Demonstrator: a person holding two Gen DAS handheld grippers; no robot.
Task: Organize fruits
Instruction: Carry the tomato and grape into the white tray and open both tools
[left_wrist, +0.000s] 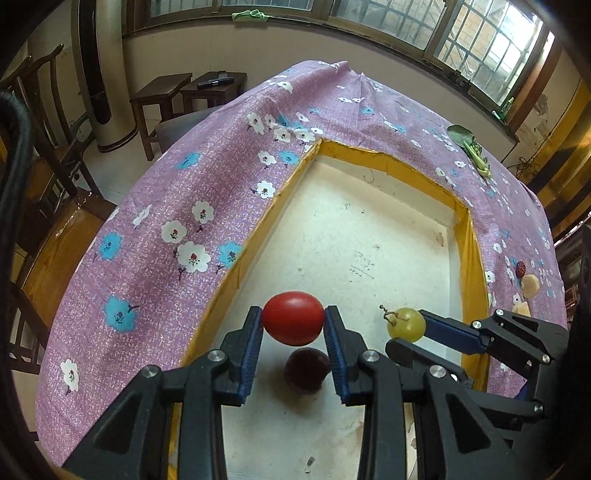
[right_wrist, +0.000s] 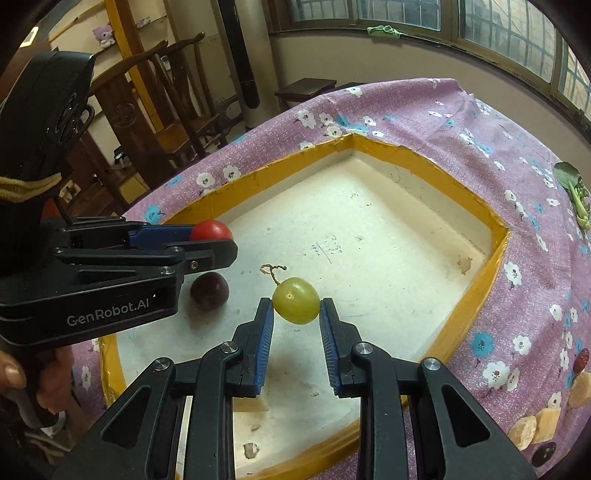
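Note:
My left gripper (left_wrist: 293, 321) is shut on a red cherry tomato (left_wrist: 293, 323), held above the white floor of a shallow tray with a yellow rim (left_wrist: 384, 158). Directly below it a dark purple grape (left_wrist: 306, 371) lies on the tray floor. My right gripper (right_wrist: 296, 304) is shut on a green grape (right_wrist: 296, 301) with a short curled stem, also over the tray. In the right wrist view the left gripper (right_wrist: 218, 240) comes in from the left with the tomato (right_wrist: 210, 229), and the dark grape (right_wrist: 209, 290) lies under it. In the left wrist view the right gripper (left_wrist: 410, 334) holds the green grape (left_wrist: 406, 324).
The tray (right_wrist: 461, 201) rests on a purple flowered tablecloth (left_wrist: 177, 206). A leafy green vegetable (right_wrist: 576, 195) lies at the cloth's far right. Pale food chunks (right_wrist: 546, 421) and dark fruits (right_wrist: 543, 454) lie on the cloth at the near right. Wooden chairs (right_wrist: 155, 92) and stools (left_wrist: 162, 92) stand beyond the table.

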